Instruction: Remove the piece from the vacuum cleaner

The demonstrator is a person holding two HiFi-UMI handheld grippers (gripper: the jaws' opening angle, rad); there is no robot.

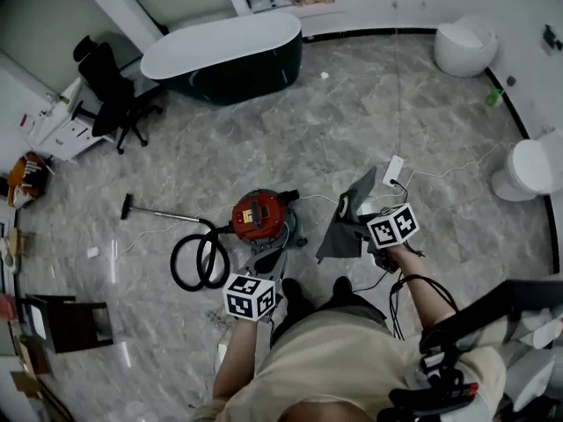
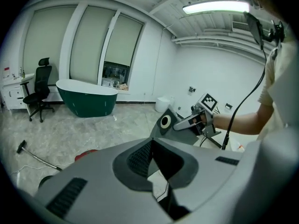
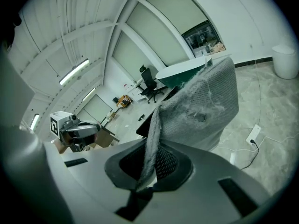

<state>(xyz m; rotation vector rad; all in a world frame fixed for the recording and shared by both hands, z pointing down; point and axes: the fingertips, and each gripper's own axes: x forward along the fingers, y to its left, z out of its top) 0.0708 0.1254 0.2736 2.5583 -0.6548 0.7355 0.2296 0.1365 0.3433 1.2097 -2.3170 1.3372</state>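
The piece, a grey cloth dust bag (image 3: pixel 201 101) with a round collared opening on one face, is already out of the vacuum cleaner (image 1: pixel 259 218) and hangs from my right claw (image 3: pixel 148 169). That claw is squeezed almost fully closed, with only a fold of the bag's edge between the pads. I grip it there because the cloth is thin and limp. A pinch on the hem lets the rest hang free without shaking off the fluff caught in its weave. I hold it to the right of the machine and apart from it, over bare floor (image 1: pixel 352 121) near the white power strip (image 1: pixel 393 170), so that it clears the body.

My left claw (image 2: pixel 152 158) has its pads drawn together on nothing. It hovers on my side of the red canister, I judge so that it can steady the machine if needed.

The vacuum cleaner stands near the middle of the marble-patterned floor. Its black hose (image 1: pixel 201 260) is looped at its left, and the wand (image 1: pixel 154 211) with its floor head reaches toward the floor's left edge. A dark green bathtub (image 1: pixel 224 55) sits along the far edge, and an office chair (image 1: pixel 110 90) stands toward the far left corner.

A yellow label (image 1: pixel 257 209) sits on top of the canister, but its print is too small to read. The marker cubes (image 1: pixel 249 297) on my claws carry black-and-white square patterns, not letters. I can make out no brand name.
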